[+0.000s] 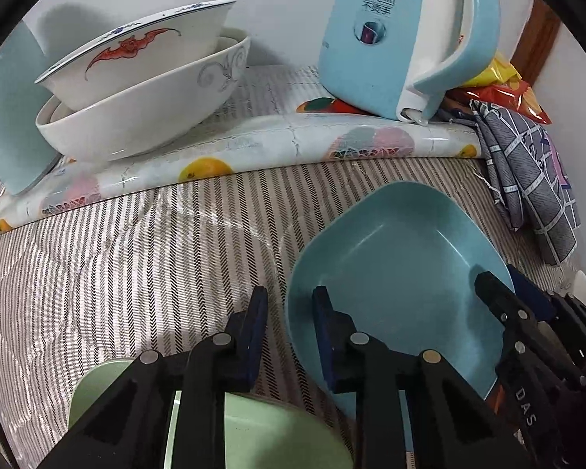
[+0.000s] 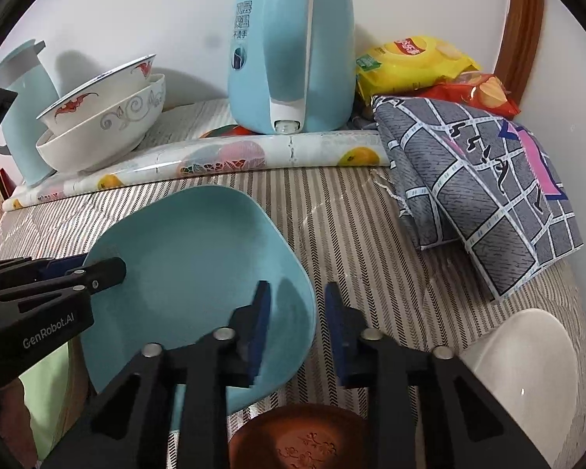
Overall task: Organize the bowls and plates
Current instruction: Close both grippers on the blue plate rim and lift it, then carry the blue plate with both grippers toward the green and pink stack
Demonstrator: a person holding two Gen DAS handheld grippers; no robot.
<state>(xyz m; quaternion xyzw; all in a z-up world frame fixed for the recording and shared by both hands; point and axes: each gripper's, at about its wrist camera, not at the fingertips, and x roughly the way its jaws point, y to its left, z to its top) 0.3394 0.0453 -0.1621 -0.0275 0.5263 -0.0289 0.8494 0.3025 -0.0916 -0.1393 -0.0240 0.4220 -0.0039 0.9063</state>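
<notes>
Fingers of the left gripper (image 1: 289,336) stand spread, one on each side of the rim of a pale blue, rounded-square plastic plate (image 1: 398,269): the right finger sits inside the plate, the left finger outside it over the striped tablecloth (image 1: 136,242). Whether either pad touches the rim cannot be told. The plate is tilted, its far edge raised toward the wall.

On the opposite side of the same plate (image 2: 199,265), the right gripper (image 2: 299,328) is likewise spread across the rim, left finger over the plate's inner face, right finger outside above the cloth. Contact there cannot be told either.

Below the left gripper's fingers lies a light green plastic dish (image 1: 254,430), partly hidden by the gripper body. Beneath the right gripper's fingers sits a brown dish with a floral pattern (image 2: 308,441), and to their right a white bowl (image 2: 527,371).

Beyond the fingers, on a fruit-printed mat (image 1: 332,144), two white ceramic bowls are nested and leaning: the upper one carries a red bat motif (image 1: 136,51), the lower a grey scroll pattern (image 1: 144,117). A light blue electric kettle (image 2: 293,47) stands on the mat too. Farther right, a grey checked cloth (image 2: 480,187) lies beside yellow and red snack bags (image 2: 418,62).
</notes>
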